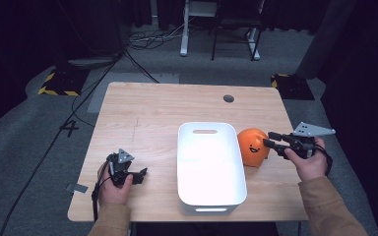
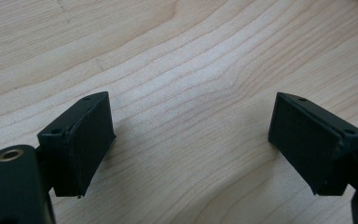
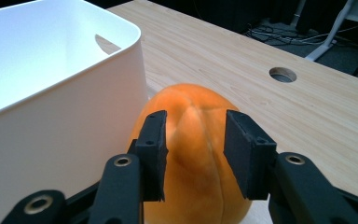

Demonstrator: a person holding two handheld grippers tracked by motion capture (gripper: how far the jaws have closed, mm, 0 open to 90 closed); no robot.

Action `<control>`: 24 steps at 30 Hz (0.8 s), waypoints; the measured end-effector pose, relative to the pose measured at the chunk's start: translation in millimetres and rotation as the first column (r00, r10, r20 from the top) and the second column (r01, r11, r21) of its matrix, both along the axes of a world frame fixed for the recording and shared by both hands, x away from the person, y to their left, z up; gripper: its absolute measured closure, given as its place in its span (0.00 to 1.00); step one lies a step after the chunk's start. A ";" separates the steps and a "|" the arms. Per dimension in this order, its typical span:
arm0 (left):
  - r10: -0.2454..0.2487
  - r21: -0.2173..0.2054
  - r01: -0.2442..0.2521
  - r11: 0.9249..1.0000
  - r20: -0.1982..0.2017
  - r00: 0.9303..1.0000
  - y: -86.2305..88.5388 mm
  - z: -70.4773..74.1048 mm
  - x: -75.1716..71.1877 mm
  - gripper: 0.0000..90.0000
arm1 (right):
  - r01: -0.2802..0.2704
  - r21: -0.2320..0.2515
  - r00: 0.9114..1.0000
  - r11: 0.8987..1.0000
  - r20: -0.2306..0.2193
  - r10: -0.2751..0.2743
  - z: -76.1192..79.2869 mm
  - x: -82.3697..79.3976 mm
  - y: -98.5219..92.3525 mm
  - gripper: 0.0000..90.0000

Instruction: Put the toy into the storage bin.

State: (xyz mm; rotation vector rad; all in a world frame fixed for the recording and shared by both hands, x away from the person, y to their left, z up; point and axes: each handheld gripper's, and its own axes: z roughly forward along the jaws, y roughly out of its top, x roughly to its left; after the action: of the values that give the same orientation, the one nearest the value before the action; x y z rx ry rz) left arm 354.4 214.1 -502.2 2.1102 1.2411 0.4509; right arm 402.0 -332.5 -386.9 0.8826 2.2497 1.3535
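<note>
Right gripper view puts the orange pumpkin toy (image 3: 193,154) just ahead of the right gripper (image 3: 194,154), its ribbed skin showing in the gap between the two black fingers (image 3: 151,154), which stand partly apart. Whether the pads press on it I cannot tell from here. That view also shows the toy sitting close against the outer wall of the white plastic bin (image 3: 74,140).

From the high view, the pumpkin toy (image 1: 252,146) shows a smiling face and rests on the tabletop (image 1: 142,113) just right of the bin (image 1: 209,202), with the right gripper (image 1: 270,140) reaching in level from the right, the hand behind it.

Over at the left, the left gripper (image 1: 140,174) lies low by the table's near edge. In the left gripper view its fingers (image 2: 81,142) are spread wide over bare wood, holding nothing.
</note>
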 end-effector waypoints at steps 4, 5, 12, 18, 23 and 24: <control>0.001 0.000 -0.001 1.000 0.004 1.000 -0.1 -0.3 0.0 0.16 | -0.008 -0.005 1.000 1.000 0.000 0.008 -0.1 7.0 7.1 0.66; 0.005 -0.002 -0.005 1.000 0.009 1.000 -0.4 -0.8 0.0 0.16 | -0.009 -0.004 1.000 1.000 -0.004 0.009 -0.4 8.9 9.0 0.65; -0.001 0.001 0.001 1.000 0.000 1.000 0.1 0.1 0.0 0.16 | 0.003 0.014 1.000 1.000 -0.014 -0.003 -12.8 21.8 15.8 0.62; 0.004 -0.001 -0.004 1.000 0.008 1.000 -0.4 -0.6 0.0 0.16 | -0.021 0.026 1.000 0.999 -0.011 0.021 -14.6 19.6 15.1 0.86; 0.001 0.001 -0.001 1.000 0.003 1.000 -0.1 -0.2 0.0 0.16 | -0.021 0.039 1.000 0.999 0.009 0.021 -8.4 15.9 9.8 0.91; 0.004 -0.001 -0.004 1.000 0.009 1.000 -0.4 -0.7 0.0 0.16 | -0.021 0.039 1.000 0.999 0.010 0.021 -6.0 15.0 8.4 0.91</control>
State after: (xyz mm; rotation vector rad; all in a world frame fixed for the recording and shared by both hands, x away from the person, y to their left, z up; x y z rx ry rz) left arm 354.4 213.7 -502.9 2.1029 1.2408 0.4607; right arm 416.9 -324.1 -392.9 0.8652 2.2383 1.4123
